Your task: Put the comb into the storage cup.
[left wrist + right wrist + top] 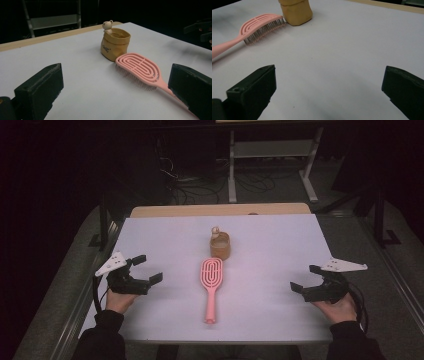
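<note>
Left tongs (147, 269) held low over the left side of the desk (270, 245), jaws spread wide, nothing between them. Right tongs (306, 279) over the right side, likewise spread and empty. Both well apart from the pink hairbrush (212, 285), which lies flat mid-desk between them, handle toward the near edge, head toward the far edge.

Just beyond the brush head, a small tan pouch-shaped holder (220, 246), upright, close to the head; touching or a hair apart cannot be told from above.

From the high view: whole layout, both hands, dark sleeves at the bottom edge, grey three-cornered plates on top of each pair of tongs, a wooden strip along the far edge of the desk, cables and a metal frame (272, 155) on the floor behind.

From the left gripper view: hairbrush (140, 67) seen with its slotted back up and bristles down, handle running behind the right-hand jaw; holder (115, 43) open at the top, printed lettering on its front too small to read, a little bear figure (108, 25) perched at its rim; right tongs (200, 31) dim at the far right edge.

From the right gripper view: bristle side of the hairbrush (259, 28) plain to see, head tip just beside the base of the holder (295, 11), whose top is cut off by the frame.

Bare desk in front of each pair of tongs, nothing lying in the way of the brush.
</note>
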`<action>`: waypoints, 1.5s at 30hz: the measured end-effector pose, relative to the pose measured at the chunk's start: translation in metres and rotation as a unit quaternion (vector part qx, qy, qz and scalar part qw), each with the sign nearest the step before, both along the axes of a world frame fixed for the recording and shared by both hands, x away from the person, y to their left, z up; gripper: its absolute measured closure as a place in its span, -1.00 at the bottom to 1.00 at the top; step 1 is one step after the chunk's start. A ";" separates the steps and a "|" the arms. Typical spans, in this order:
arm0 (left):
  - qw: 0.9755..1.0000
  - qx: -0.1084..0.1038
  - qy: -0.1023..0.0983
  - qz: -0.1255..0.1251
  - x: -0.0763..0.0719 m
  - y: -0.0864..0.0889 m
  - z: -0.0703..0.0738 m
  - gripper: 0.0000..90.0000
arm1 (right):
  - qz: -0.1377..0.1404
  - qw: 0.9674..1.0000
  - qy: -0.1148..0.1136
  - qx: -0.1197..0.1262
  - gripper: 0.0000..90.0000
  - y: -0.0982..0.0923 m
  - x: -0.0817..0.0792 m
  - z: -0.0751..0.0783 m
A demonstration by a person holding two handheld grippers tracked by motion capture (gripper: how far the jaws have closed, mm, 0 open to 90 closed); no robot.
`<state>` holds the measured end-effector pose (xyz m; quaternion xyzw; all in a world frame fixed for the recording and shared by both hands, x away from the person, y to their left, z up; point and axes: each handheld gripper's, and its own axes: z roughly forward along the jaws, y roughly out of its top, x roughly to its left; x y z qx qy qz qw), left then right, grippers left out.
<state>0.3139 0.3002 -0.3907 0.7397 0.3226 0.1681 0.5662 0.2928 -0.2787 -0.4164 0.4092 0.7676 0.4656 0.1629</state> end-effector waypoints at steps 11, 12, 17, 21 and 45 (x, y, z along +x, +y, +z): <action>1.000 0.008 0.004 -0.022 -0.001 -0.015 0.006 -1.00 | 0.002 1.000 0.000 -0.002 -1.00 0.001 0.000 0.000; 1.000 0.010 0.004 -0.027 -0.001 -0.018 0.007 -1.00 | 0.002 1.000 0.001 -0.002 -1.00 0.001 0.000 0.000; 0.999 0.012 0.005 -0.035 -0.001 -0.023 0.008 -1.00 | 0.003 1.000 0.002 -0.002 -1.00 0.001 0.000 -0.001; 0.999 0.016 0.008 -0.044 -0.002 -0.029 0.009 -1.00 | 0.003 1.000 0.003 -0.002 -1.00 0.001 0.000 -0.001; 0.994 0.040 0.030 -0.100 -0.001 -0.064 0.006 -1.00 | 0.004 1.000 0.003 -0.005 -1.00 0.002 0.001 -0.001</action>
